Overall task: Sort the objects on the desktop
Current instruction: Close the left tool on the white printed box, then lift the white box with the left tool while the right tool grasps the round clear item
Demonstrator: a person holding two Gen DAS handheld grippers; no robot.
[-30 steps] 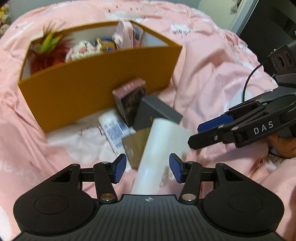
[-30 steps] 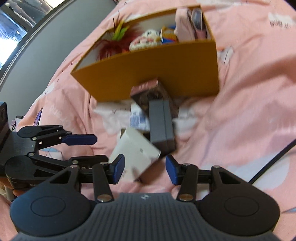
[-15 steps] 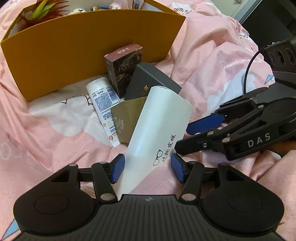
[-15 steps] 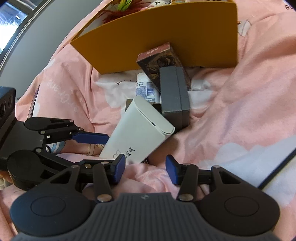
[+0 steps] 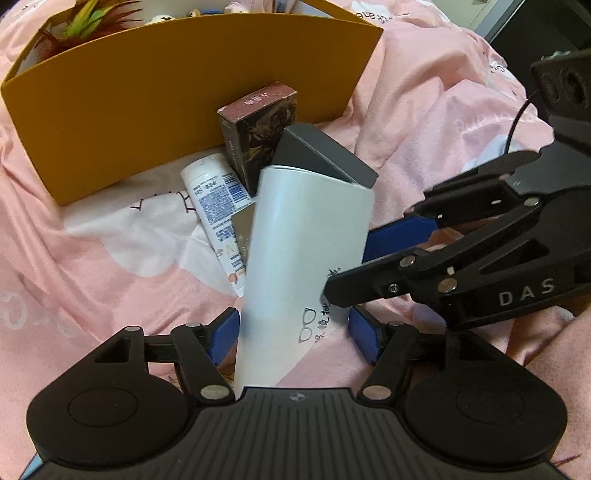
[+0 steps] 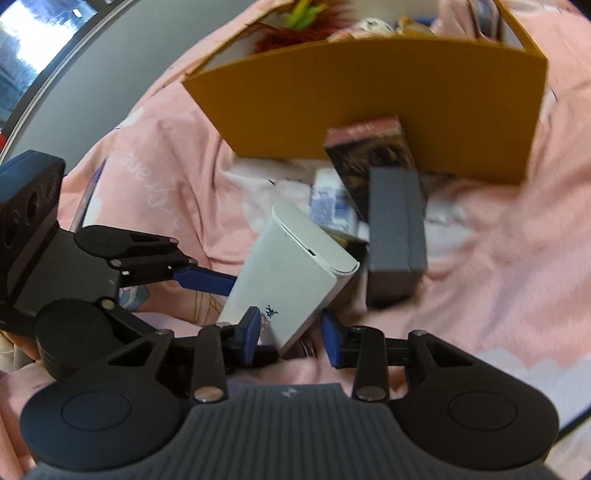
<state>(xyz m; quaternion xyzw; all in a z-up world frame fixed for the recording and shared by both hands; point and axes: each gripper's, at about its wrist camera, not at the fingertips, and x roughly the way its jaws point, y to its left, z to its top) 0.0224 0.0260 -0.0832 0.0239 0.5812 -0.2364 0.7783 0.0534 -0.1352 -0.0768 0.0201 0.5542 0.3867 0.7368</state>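
Observation:
A white glasses case (image 5: 303, 251) lies tilted on the pink bedding, also in the right wrist view (image 6: 295, 269). My left gripper (image 5: 293, 332) is open with the case's near end between its blue pads. My right gripper (image 6: 290, 338) is open around the case's near corner; it shows at the right in the left wrist view (image 5: 369, 266). Behind the case lie a grey box (image 5: 325, 155), a dark patterned box (image 5: 262, 125), a white tube (image 5: 218, 199) and a gold card (image 5: 242, 236).
An orange cardboard box (image 5: 166, 88) stands behind the pile and holds a fake plant (image 5: 88, 22) and small items. Pink bedding (image 5: 92, 277) lies all around. A black cable (image 5: 517, 118) runs at the far right.
Both grippers moved in on the white case, which now sits between both sets of pads. The case's far end has risen and it looks more upright.

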